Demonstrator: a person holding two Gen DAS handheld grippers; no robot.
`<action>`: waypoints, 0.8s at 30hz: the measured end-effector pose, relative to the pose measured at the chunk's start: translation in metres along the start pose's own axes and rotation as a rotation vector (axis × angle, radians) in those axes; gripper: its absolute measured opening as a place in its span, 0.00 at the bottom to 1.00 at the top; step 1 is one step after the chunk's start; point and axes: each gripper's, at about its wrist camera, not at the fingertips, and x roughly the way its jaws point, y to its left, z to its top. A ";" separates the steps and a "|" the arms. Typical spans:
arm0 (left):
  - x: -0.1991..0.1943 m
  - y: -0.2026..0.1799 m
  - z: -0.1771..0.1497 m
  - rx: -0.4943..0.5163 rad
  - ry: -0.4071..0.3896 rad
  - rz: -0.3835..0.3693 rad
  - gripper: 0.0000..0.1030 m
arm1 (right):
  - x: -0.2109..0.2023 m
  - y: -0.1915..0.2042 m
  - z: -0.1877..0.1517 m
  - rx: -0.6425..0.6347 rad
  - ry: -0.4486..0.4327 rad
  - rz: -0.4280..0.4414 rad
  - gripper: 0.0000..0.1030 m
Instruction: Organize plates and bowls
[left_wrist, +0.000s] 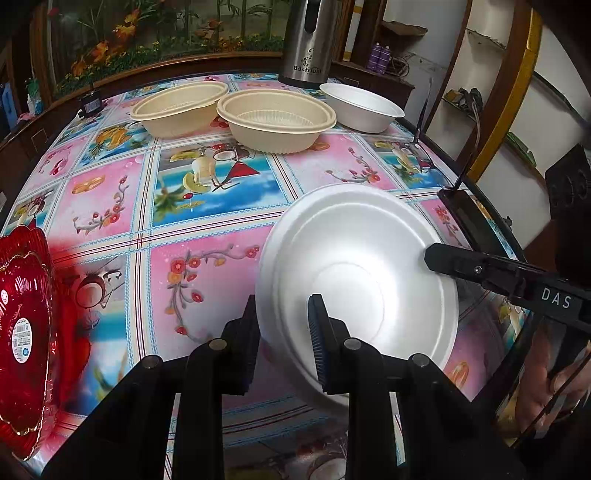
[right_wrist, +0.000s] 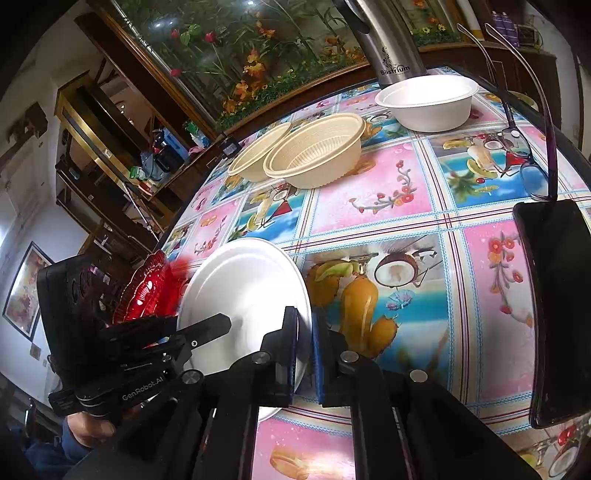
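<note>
A white foam bowl (left_wrist: 354, 266) is held tilted above the table between both grippers. My left gripper (left_wrist: 284, 332) is shut on its near rim. My right gripper (right_wrist: 304, 350) is shut on the opposite rim of the same bowl (right_wrist: 243, 291). The right gripper's finger (left_wrist: 458, 264) shows in the left wrist view, and the left gripper's finger (right_wrist: 207, 326) shows in the right wrist view. Two cream bowls (left_wrist: 275, 120) (left_wrist: 181, 109) and another white bowl (left_wrist: 360, 107) stand at the far side. A red glass plate (left_wrist: 24, 325) lies at the left.
A steel thermos (left_wrist: 308, 40) stands at the back behind the bowls. A black phone (right_wrist: 557, 306) and a pair of glasses (right_wrist: 524, 155) lie near the table's right edge. The table (left_wrist: 122, 206) has a colourful patterned cloth.
</note>
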 end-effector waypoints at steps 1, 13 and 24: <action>0.000 0.000 0.000 -0.002 -0.001 -0.003 0.22 | 0.000 0.000 0.000 -0.002 -0.001 -0.002 0.07; 0.001 0.017 -0.003 -0.076 0.026 -0.078 0.22 | -0.004 0.005 0.000 -0.031 -0.018 -0.028 0.18; -0.002 0.015 -0.005 -0.072 0.033 -0.058 0.22 | -0.024 -0.001 -0.005 -0.075 -0.016 -0.040 0.27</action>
